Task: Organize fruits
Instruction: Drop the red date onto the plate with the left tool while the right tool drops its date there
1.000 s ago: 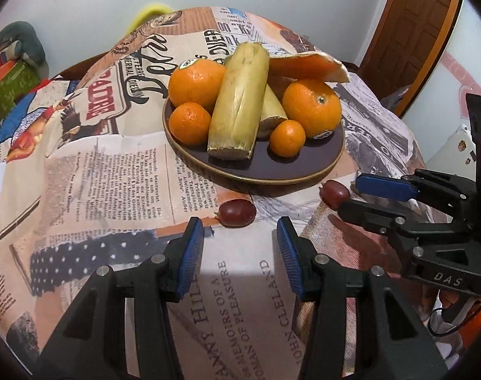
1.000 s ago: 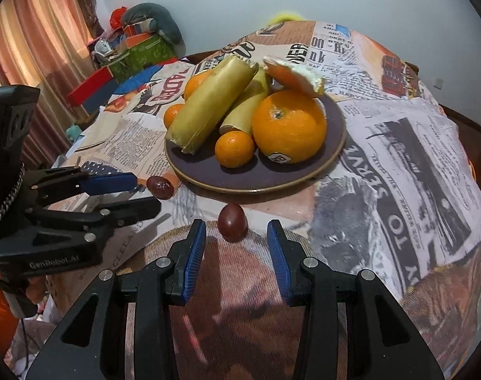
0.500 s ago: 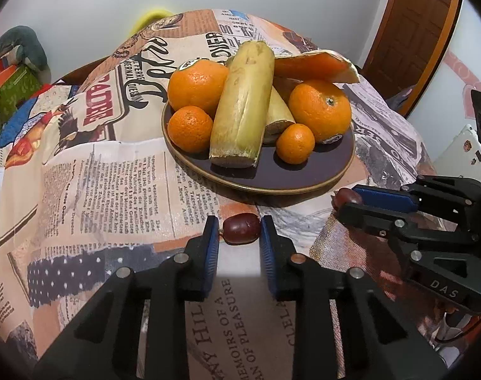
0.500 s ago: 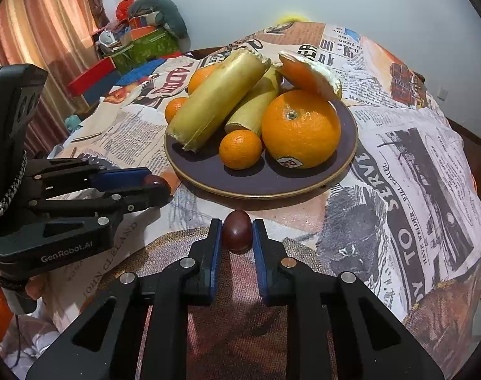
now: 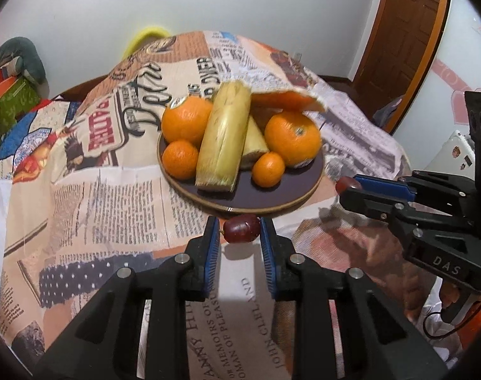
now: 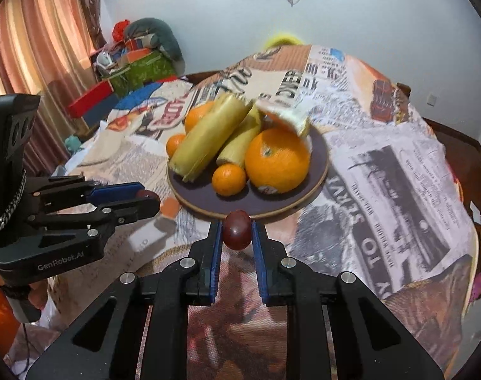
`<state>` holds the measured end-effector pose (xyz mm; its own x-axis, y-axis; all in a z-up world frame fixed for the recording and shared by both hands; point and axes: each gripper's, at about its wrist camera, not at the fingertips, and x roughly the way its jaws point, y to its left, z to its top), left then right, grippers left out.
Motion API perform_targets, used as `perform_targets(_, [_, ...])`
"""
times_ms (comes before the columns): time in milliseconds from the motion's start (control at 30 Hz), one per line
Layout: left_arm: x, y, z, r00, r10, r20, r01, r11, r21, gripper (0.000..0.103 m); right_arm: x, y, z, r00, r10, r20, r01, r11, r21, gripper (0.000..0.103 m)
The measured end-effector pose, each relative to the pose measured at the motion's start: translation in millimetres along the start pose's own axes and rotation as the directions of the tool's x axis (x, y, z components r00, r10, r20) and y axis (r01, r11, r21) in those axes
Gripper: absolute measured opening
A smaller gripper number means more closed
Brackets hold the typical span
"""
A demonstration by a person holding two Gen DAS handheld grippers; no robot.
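Round surface [image 5: 120,196] under a newspaper-print cloth, in a white-walled room: wooden door [image 5: 398,47] right of the plate [image 5: 272,196], striped curtain [image 6: 25,47] and a pile of boxes [image 6: 136,66] left of it. Dark screen on the wall is cut off by the frame top. Both views are motion-blurred; print beyond the plate is unreadable.

Plate holds oranges [image 5: 292,137], small mandarins [image 5: 268,169], two husked pale-yellow ears and a peel piece.

Left hand-held gripper [image 5: 240,231] is clenched on a dark red grape [image 5: 242,228], just in front of the plate's near rim. Right hand-held gripper [image 6: 237,231] grips a second dark red grape [image 6: 237,229], likewise at the near rim.
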<state>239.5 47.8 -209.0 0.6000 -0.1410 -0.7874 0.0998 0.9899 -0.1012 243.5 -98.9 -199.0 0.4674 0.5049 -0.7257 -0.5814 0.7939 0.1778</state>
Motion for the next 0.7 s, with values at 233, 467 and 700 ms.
perform_targets(233, [-2.6, -7.7, 15.7, 0.999, -0.017, 0.034, 0.016, 1.0, 0.003, 0.026, -0.4, -7.1, 11.7, 0.999, -0.011, 0.031, 0.011, 1.0, 0.005, 0.017])
perform_targets(467, [15.1, -9.1, 23.3, 1.0, -0.019, 0.013, 0.019, 1.0, 0.001, 0.026, 15.9, -15.8, 15.4, 1.0, 0.006, 0.014, -0.006, 1.0, 0.017, 0.017])
perform_targets(700, [27.9, -9.9, 23.2, 1.0, -0.014, -0.009, 0.014, 1.0, 0.001, 0.026, 33.0, -18.8, 13.1, 0.999, 0.034, -0.016, -0.034, 0.999, 0.023, 0.018])
